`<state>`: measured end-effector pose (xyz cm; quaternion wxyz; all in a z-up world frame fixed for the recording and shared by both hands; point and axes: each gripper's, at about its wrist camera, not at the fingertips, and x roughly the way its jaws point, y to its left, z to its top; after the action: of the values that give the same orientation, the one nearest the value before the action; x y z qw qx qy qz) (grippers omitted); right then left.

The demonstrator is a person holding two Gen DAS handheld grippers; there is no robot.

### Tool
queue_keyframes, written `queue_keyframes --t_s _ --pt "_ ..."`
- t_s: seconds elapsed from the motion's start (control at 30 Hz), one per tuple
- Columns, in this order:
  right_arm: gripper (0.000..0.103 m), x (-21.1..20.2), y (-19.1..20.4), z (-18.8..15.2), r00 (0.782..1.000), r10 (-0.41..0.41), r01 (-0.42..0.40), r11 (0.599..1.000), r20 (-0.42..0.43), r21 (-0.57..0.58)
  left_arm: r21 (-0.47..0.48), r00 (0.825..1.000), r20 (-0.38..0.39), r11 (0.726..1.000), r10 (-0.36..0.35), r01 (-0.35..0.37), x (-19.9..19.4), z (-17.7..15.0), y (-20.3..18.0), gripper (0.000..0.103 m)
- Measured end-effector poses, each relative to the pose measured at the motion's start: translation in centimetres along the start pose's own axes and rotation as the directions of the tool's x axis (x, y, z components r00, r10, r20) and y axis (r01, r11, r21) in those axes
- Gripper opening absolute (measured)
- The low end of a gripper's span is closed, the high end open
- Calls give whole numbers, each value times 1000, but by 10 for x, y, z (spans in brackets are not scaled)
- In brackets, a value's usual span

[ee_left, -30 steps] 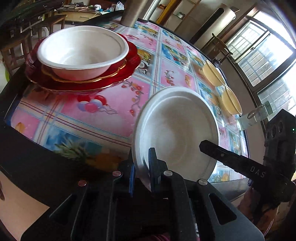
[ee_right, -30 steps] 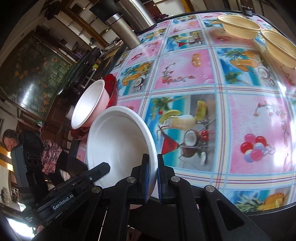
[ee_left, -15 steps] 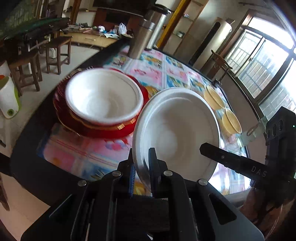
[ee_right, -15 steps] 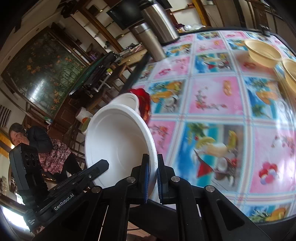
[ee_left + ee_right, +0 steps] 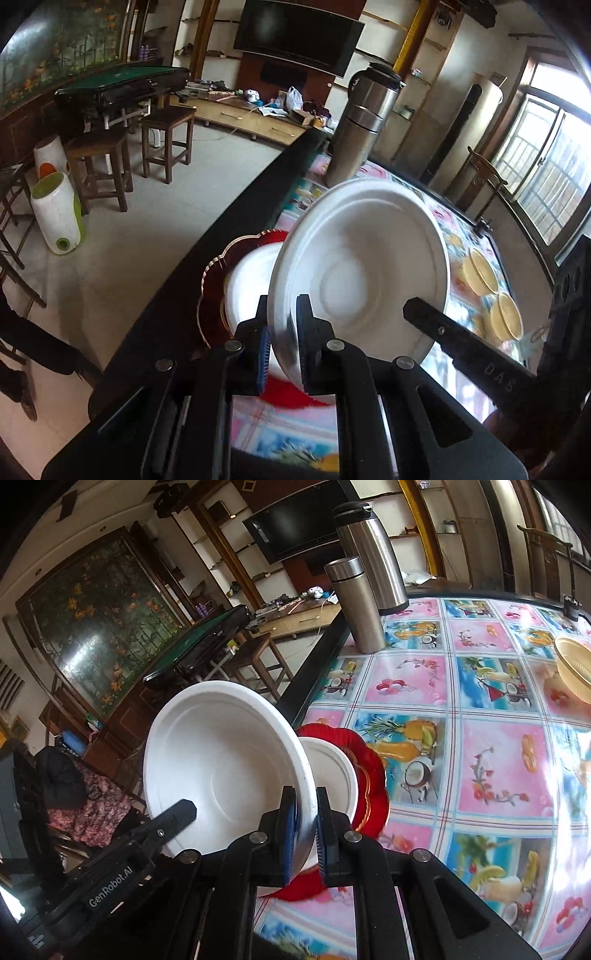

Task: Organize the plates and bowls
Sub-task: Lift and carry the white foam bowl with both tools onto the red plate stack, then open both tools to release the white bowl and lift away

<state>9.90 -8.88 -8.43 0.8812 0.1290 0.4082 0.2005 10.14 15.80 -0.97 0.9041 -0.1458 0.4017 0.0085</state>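
The left gripper point(image 5: 282, 334) is clamping the rim of a white bowl point(image 5: 364, 273), with one finger on each face of the rim. The right gripper point(image 5: 304, 829) is clamping the opposite rim of the same white bowl point(image 5: 225, 764), so both are sharing the load. The bowl is hanging tilted on edge in the air, clear of the table point(image 5: 491, 775), with its hollow facing each camera in turn.

Below and just behind it, near the table's left edge, a second white bowl point(image 5: 332, 771) is sitting inside a red plate point(image 5: 373, 771) with a gilt scalloped rim; the left wrist view is showing that red plate point(image 5: 221, 266) partly hidden by the held bowl. Whether the held bowl is touching the seated one cannot be told.

Two steel flasks are standing upright toward the far left corner, the shorter flask point(image 5: 354, 605) just in front of the taller flask point(image 5: 373, 550). Two yellow bowls point(image 5: 493, 291) are lying side by side near the far right edge of the table, well apart from the red plate
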Motion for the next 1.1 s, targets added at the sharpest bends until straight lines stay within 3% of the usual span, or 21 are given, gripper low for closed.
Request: queue_keyframes --t_s 0.2,0.37,0.57,0.67,0.73,0.8,0.83,0.87,0.97,1.1 --pt "12 37 2 -4 998 -70 70 997 11 -44 -13 998 -50 999 36 -36 34 -3 14 9" --pt "12 57 -1 -13 991 -135 137 987 25 -83 12 996 -20 996 87 -87 41 -5 14 9" --pt "16 61 -11 -16 991 -129 131 988 25 -79 6 995 -26 996 91 -91 42 -8 19 9" --pt "28 48 -15 -14 993 -104 108 992 47 -69 -34 996 -16 996 83 -84 29 -12 27 9" --pt "37 23 -26 -13 989 -51 58 997 142 -46 -54 998 -8 996 66 -67 20 -16 33 9" --pt "72 -2 -43 -16 971 -14 14 1000 239 4 -76 998 19 995 60 -58 5 -28 35 10" --pt "76 -9 -52 -16 964 5 -13 1000 267 28 -73 998 25 996 53 -51 2 -33 33 12" --pt "75 -10 -58 -16 964 14 -26 999 266 44 -59 999 24 998 38 -37 -1 -40 28 12" --pt "59 -5 -64 -12 971 -66 47 995 229 85 -63 1000 4 998 -30 30 -7 -57 20 12" --pt "59 0 -71 -11 951 -218 190 971 221 144 37 999 30 999 -14 13 -28 -79 1 12"
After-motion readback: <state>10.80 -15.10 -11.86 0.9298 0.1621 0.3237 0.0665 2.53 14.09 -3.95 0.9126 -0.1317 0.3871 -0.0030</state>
